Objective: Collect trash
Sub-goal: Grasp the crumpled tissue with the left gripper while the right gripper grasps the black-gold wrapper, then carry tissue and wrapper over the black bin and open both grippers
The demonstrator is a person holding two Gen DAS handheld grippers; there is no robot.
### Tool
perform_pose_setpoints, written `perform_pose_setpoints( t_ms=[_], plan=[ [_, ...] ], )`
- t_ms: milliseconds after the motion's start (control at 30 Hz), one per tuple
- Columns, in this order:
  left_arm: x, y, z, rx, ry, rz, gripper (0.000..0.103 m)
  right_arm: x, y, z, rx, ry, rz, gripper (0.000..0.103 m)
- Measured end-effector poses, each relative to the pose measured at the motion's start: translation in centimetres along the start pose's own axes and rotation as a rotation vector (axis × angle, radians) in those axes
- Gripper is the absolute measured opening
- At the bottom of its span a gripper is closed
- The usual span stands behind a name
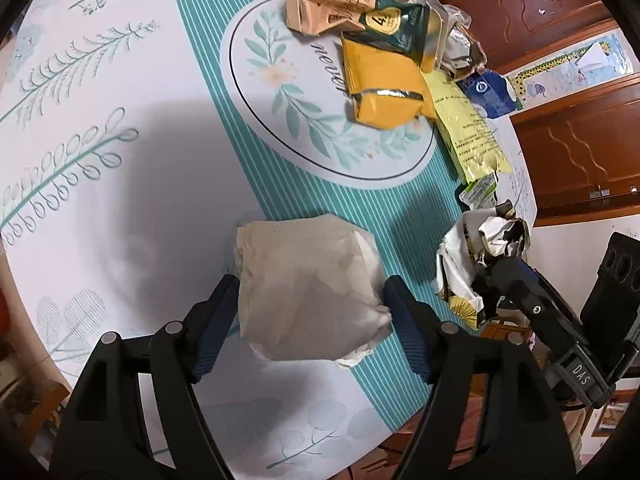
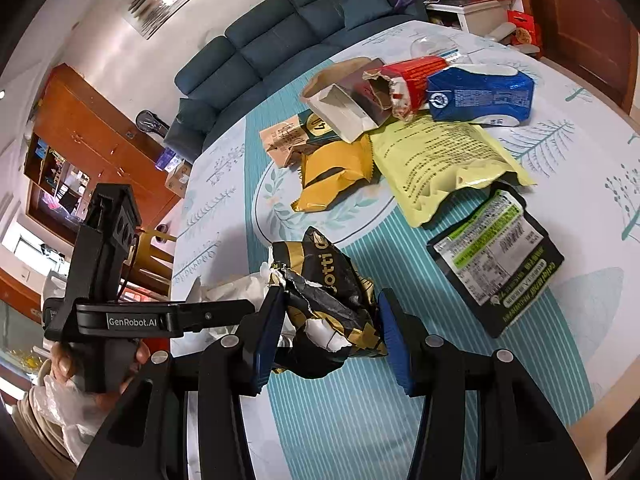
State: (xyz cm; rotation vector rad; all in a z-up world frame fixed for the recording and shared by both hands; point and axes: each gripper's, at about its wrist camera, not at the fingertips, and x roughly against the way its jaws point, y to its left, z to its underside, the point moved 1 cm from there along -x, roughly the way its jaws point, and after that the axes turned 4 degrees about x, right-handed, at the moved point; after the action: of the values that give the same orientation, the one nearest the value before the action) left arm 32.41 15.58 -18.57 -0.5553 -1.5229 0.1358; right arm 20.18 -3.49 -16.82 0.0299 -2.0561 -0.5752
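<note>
A crumpled grey-beige paper wad (image 1: 308, 284) lies on the teal-striped tablecloth (image 1: 304, 200). My left gripper (image 1: 312, 284) stands open around it, one blue pad at each side of the wad. My right gripper (image 2: 332, 294) is shut on a crumpled black-and-gold wrapper (image 2: 328, 280), which bulges out between its pads. In the left wrist view that wrapper (image 1: 472, 256) hangs in the right gripper (image 1: 496, 270) near the table's right edge. One finger (image 2: 208, 314) of the left gripper shows in the right wrist view, beside the pale paper (image 2: 228, 288).
More trash lies farther across the table: an orange packet (image 2: 336, 172), a pale yellow bag (image 2: 440, 160), a black labelled pouch (image 2: 496, 256), a blue pack (image 2: 480, 96), a red carton (image 2: 416, 76) and a beige carton (image 1: 320, 4). A blue sofa (image 2: 280, 40) stands beyond.
</note>
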Motion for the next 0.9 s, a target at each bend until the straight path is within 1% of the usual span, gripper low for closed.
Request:
perform_pose_setpoints(
  t_ms=[100,133,167,233,267,300,367,400,500,667,800,900],
  plan=[
    [-0.2,-0.3,0.3,0.002,-0.002,-0.011,0.070,0.2,-0.3,0.4,-0.010,0.004,-0.001,0.048],
    [-0.2,-0.4,0.4,0.000,-0.007,-0.017,0.068,0.3,-0.3,0.5,-0.011,0.005,-0.002,0.048],
    [-0.3,-0.6,0.6,-0.003,-0.009,-0.015,0.060,0.3,-0.4,0.8,-0.012,0.007,-0.003,0.048],
    [-0.3,-1.6,0.8,-0.026,-0.020,-0.013,0.053,0.4,-0.5,1.2,-0.014,0.011,-0.005,0.048],
    [-0.5,-2.3,0.9,-0.038,-0.024,-0.023,0.046,0.5,-0.6,1.5,-0.017,0.013,-0.007,0.048],
    [-0.5,-2.9,1.2,-0.054,-0.031,-0.030,0.045,0.6,-0.7,1.7,-0.019,0.013,-0.008,0.048],
    [-0.5,-4.1,1.7,-0.090,-0.050,-0.066,0.040,1.2,-0.8,2.3,-0.021,0.007,-0.014,0.048],
    [-0.4,-4.8,2.0,-0.110,-0.058,-0.083,0.040,1.7,-0.9,2.5,-0.021,0.002,-0.016,0.048],
    [0.1,-6.7,2.9,-0.146,-0.076,-0.092,0.039,3.4,-1.2,3.4,-0.016,-0.020,-0.017,0.048],
    [1.4,-11.1,5.4,-0.242,-0.123,-0.097,0.039,7.6,-2.3,5.4,-0.003,-0.061,-0.005,0.048],
    [1.6,-15.5,8.5,-0.330,-0.145,-0.092,0.039,11.7,-4.5,8.2,-0.004,-0.086,0.038,0.048],
    [0.7,-19.0,11.5,-0.395,-0.154,-0.083,0.039,14.6,-6.9,10.7,-0.026,-0.099,0.074,0.048]
  ],
)
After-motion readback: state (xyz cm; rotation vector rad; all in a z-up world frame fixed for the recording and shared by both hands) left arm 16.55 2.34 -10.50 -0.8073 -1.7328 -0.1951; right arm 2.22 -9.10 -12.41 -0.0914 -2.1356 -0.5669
